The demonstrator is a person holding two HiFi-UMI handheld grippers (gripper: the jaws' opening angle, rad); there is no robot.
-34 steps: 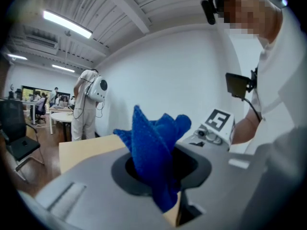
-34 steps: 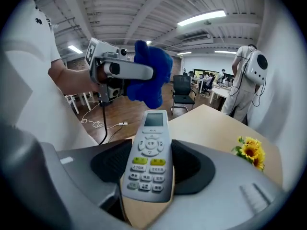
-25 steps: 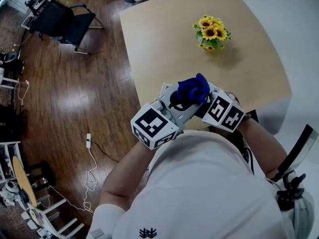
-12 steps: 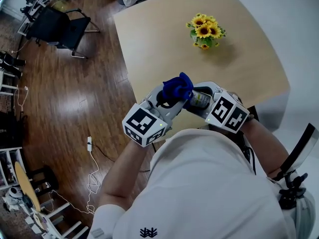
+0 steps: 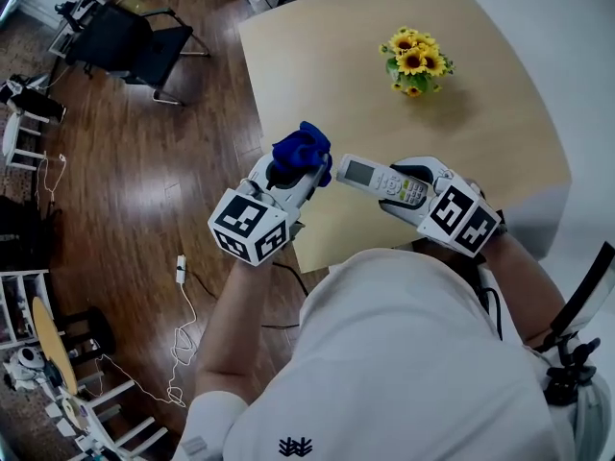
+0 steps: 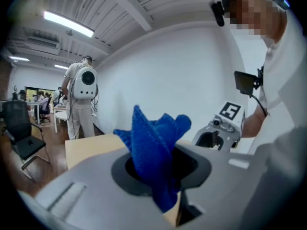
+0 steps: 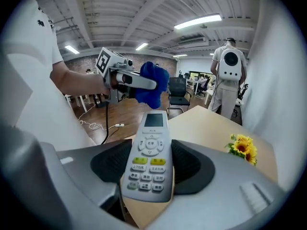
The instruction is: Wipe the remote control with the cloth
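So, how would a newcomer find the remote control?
Find the pale table with the sunflowers. Above its near edge, the right gripper holds the remote control: white, with a small screen and yellow buttons, unlike the blue cloth beside it.

Sunflowers (image 5: 415,62) on wooden table (image 5: 317,56)

Centre frame, the left gripper (image 5: 288,168) clamps a blue cloth (image 5: 302,148); just right, apart from it, the right gripper (image 5: 408,188) grips a white remote (image 5: 370,176); sunflowers (image 5: 415,62) stand on the table (image 5: 317,56) above.
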